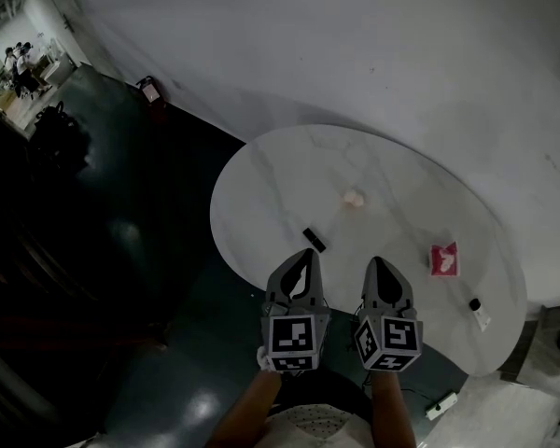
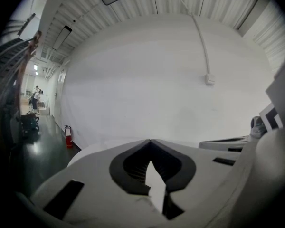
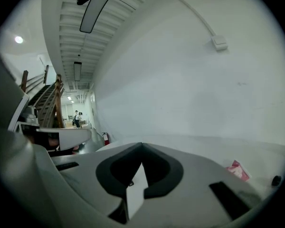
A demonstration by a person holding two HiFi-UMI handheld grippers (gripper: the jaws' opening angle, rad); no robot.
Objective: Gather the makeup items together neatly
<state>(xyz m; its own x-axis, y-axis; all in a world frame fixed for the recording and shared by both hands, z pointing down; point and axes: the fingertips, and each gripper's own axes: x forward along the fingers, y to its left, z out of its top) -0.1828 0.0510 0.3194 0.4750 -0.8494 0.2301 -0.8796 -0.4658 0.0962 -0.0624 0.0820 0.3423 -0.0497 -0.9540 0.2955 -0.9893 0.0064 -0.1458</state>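
Dim room, round white worktop [image 1: 261, 185] against a pale wall. Scattered well apart on it: black stick [image 1: 314, 240], pale lump [image 1: 354, 198], perhaps a sponge, pink packet [image 1: 444, 259], small bottle [image 1: 477, 308]. At the near rim, left hand-held gripper [image 1: 307, 254] and right hand-held gripper [image 1: 379, 263], both pressed together, empty.

My head camera looks steeply down from high above the round white table [image 1: 280, 175], and my left gripper [image 1: 306, 253] and right gripper [image 1: 377, 263] stand at 6 o'clock. Each gripper camera sits close behind its own jaws and looks almost level across the tabletop to the white wall [image 2: 147, 80]. The left gripper view catches the right gripper at 3 o'clock, and the right gripper view catches the left one at 9 o'clock. All three views share the red fire extinguisher [image 1: 149, 90]. The pink packet [image 1: 444, 259] shows only in the head view and the right gripper view.
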